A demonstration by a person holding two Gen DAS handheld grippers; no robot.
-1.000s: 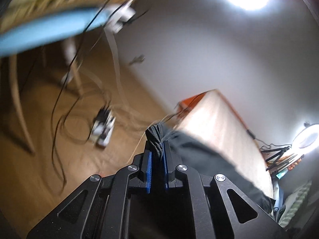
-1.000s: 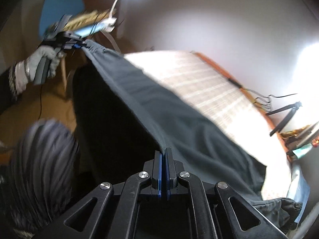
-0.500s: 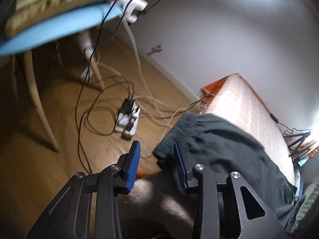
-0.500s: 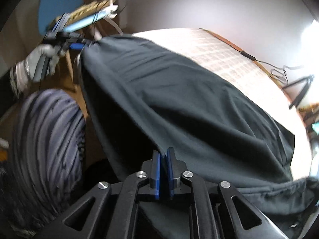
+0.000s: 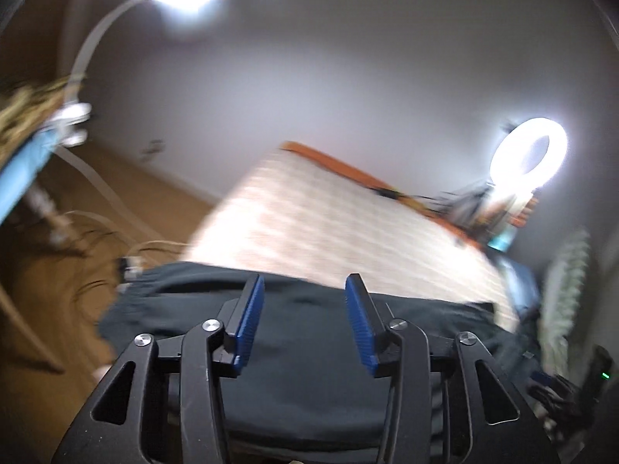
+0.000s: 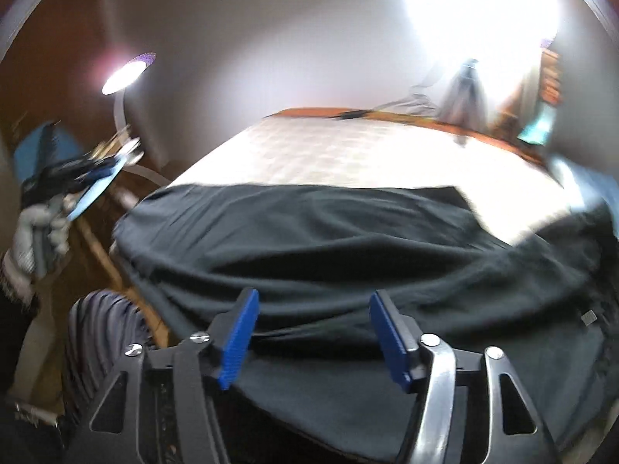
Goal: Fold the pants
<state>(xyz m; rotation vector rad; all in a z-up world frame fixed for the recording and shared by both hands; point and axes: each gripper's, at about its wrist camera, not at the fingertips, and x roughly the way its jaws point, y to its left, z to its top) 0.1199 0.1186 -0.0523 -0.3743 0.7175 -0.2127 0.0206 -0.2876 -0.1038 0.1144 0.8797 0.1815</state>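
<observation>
Blurred mattress (image 6: 348, 150) carries dark pants (image 6: 348, 247); left gripper (image 5: 305, 321) and right gripper (image 6: 313, 336) just spread, empty.

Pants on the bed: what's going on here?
A person with a gripper in each hand is folding dark pants on a bed. Both grippers have just been opening: the left gripper and right gripper now stand open with nothing between the pads. The pants lie spread across the near edge of the bed, released.
</observation>
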